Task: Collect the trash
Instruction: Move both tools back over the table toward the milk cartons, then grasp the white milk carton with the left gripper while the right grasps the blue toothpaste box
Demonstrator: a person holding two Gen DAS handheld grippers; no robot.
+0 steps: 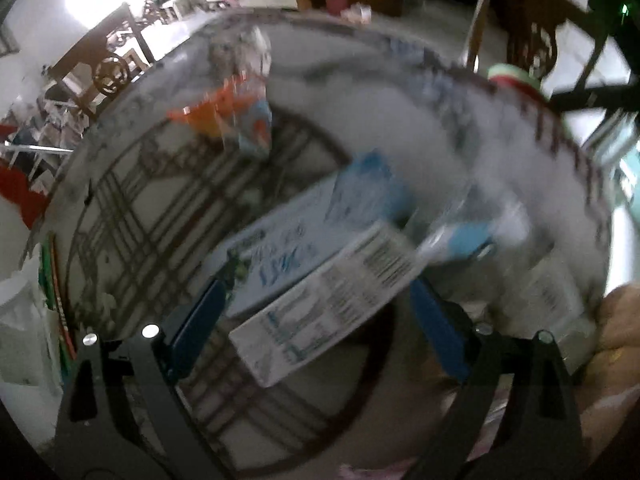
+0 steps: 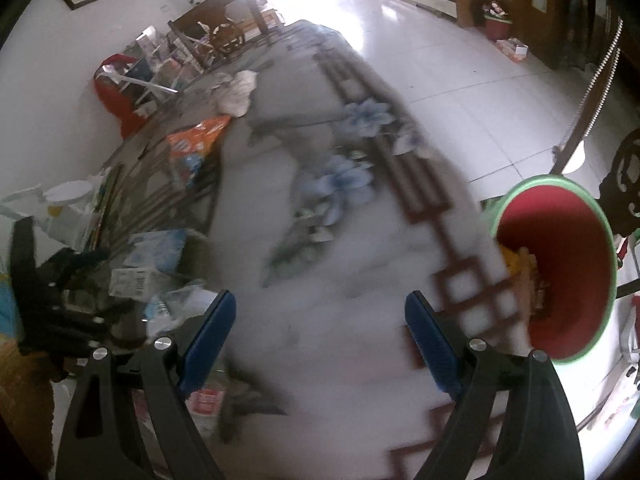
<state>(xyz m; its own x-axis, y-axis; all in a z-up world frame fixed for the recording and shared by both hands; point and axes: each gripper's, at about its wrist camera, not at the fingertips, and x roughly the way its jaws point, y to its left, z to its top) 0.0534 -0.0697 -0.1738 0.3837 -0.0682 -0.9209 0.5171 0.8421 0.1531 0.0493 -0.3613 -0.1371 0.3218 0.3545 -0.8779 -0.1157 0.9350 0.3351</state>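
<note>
**Carton between my left jaws, bin waiting off the desk's right edge**

I am in the pick-up step. My left hand-held gripper [image 1: 316, 304] is spread wide around the white and blue carton [image 1: 320, 280], which lies slanted on the round glass desk [image 1: 120, 208]. Whether the blue pads already touch it, I cannot tell; the view is blurred. The carton looks like a light, flattish box with a barcode panel facing me, so I judge a gentle squeeze on its long sides will do.

My right hand-held gripper [image 2: 320, 340] is wide and carries nothing, hovering over the patterned desk top. The red bin [image 2: 560, 268] with a green rim stands just off the desk's right edge, some trash already inside.

An orange wrapper [image 1: 212, 116] and a crumpled clear bottle [image 1: 472, 224] remain, the wrapper toward the far edge.
</note>
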